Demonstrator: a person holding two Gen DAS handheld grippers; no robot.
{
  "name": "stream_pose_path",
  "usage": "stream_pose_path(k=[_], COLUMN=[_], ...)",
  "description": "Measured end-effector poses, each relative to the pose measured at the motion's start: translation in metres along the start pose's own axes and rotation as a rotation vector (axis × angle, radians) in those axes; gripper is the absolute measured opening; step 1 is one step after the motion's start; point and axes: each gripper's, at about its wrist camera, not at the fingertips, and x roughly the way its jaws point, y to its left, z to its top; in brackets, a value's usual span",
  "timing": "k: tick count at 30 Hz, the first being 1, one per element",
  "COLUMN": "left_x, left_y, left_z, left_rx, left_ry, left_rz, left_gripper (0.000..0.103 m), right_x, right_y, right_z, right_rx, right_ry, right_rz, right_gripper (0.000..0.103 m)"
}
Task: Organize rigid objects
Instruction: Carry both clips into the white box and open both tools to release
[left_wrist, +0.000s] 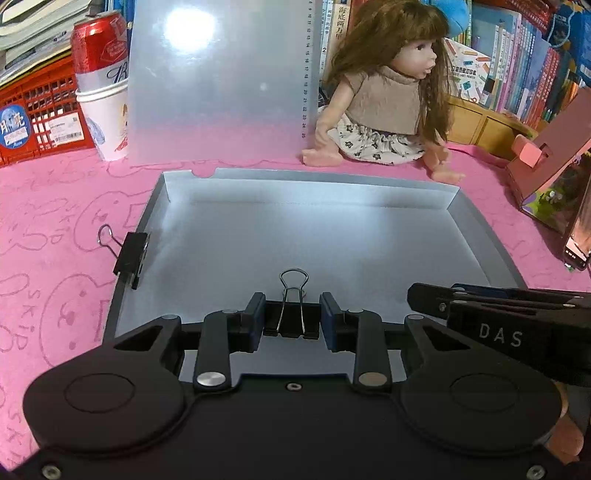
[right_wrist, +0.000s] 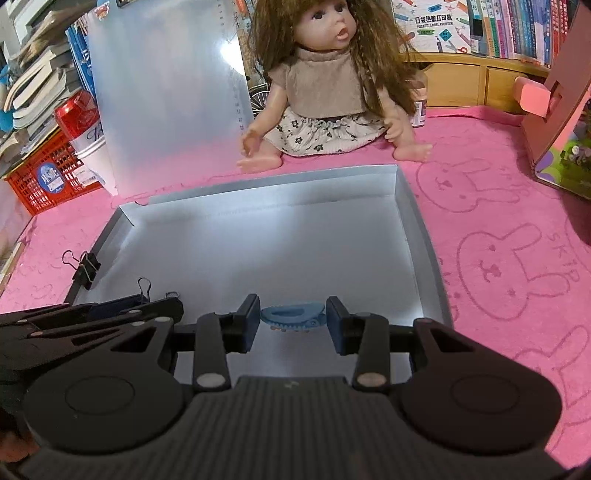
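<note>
1. Black steel is the first worry, at the far left: a binder clip (left_wrist: 129, 258) is clamped on the left wall of the shallow grey tray (left_wrist: 480, 236), one wire handle poking outward. If a gripper brushes that wall, I think the thin side could flex and the clip twist off onto the pink bunny-print cloth (left_wrist: 55, 221).
2. Next along, the left gripper (left_wrist: 291, 317) has its blue pads (left_wrist: 255, 314) drawn narrow onto the sides of a second black binder clip (left_wrist: 291, 314), which sits upright just over the tray's near floor, handle loop pointing away. The hold is on smooth painted metal, so a slightly skewed release could tip or flick it.
3. Right of that, the right gripper (right_wrist: 291, 317) stands a little wider, a blue hair clip (right_wrist: 291, 317) lying crosswise between its pads and filling the gap, low over the tray floor (right_wrist: 258, 251). I take it as pinched end to end; such a curved, toothed piece may swivel or spring out.
4. Both tools work side by side at the near edge, nearly touching, so one could knock the other's load.
</note>
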Motion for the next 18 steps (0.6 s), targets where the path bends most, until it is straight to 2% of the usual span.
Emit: stream_pose_path(k=[18], left_x=[0.003], left_y=[-0.0049], left_z=[-0.0004], left_rx=[0.01], left_ry=[-0.018], left_rz=[0.006], left_gripper=[0.03], right_x=[0.0036], right_y=[0.0079], right_z=[-0.0003], right_rx=[-0.055], right_ry=[-0.015], right_rz=[-0.019], right_gripper=[0.047])
